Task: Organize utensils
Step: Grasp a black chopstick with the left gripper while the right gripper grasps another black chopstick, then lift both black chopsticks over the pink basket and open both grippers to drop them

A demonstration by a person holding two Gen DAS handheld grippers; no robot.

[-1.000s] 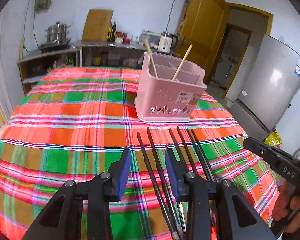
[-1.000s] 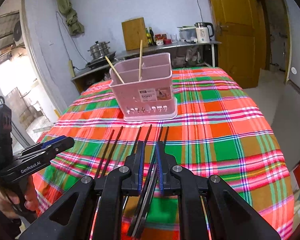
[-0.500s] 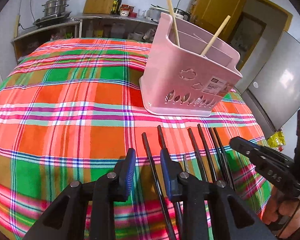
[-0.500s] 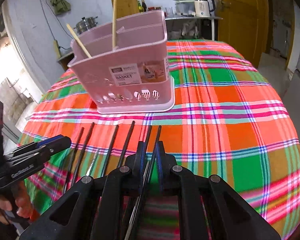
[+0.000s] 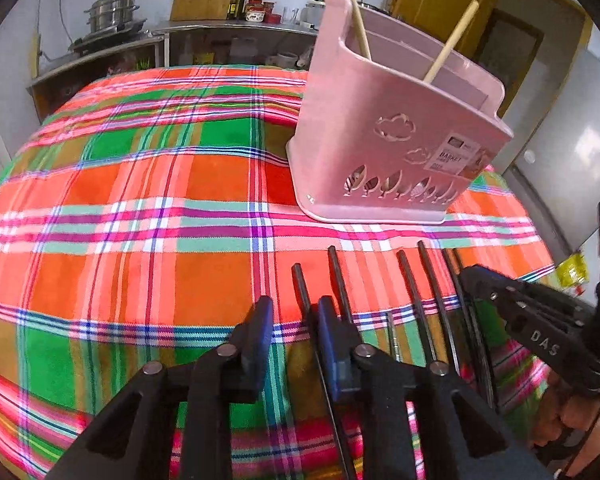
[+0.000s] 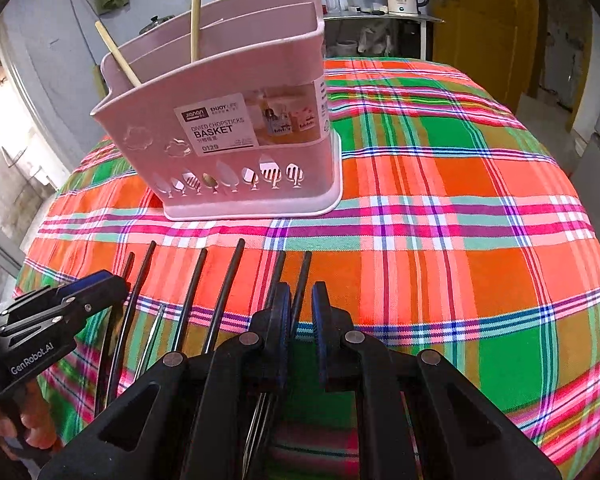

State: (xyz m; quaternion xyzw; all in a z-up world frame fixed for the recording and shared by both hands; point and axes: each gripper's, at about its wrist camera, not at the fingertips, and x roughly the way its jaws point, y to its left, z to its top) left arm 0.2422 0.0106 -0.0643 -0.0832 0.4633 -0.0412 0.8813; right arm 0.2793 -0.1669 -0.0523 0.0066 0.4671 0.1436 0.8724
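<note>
Before pink basket (image 5: 380, 152), on plaid cloth (image 5: 140, 200): left gripper (image 5: 295, 308), jaws just narrowing, unclenched astride leftmost black chopstick (image 5: 300, 280); right gripper (image 6: 302, 292) slack astride rightmost black chopstick (image 6: 303, 276).

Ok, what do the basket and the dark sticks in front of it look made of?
Basket: moulded pink plastic, smooth and slightly glossy, with cut-out holes and a printed label. Dark chopsticks: black, thin, with a faint sheen; possibly metal, lacquer or plastic, can't tell.

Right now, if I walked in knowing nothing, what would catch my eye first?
Probably the bright orange, green and pink plaid tablecloth covering the whole table. On it stands a pink plastic chopstick basket with two pale wooden chopsticks poking out. Nearer the cameras lies a row of thin black chopsticks, with both black hand-held grippers low over them.
</note>
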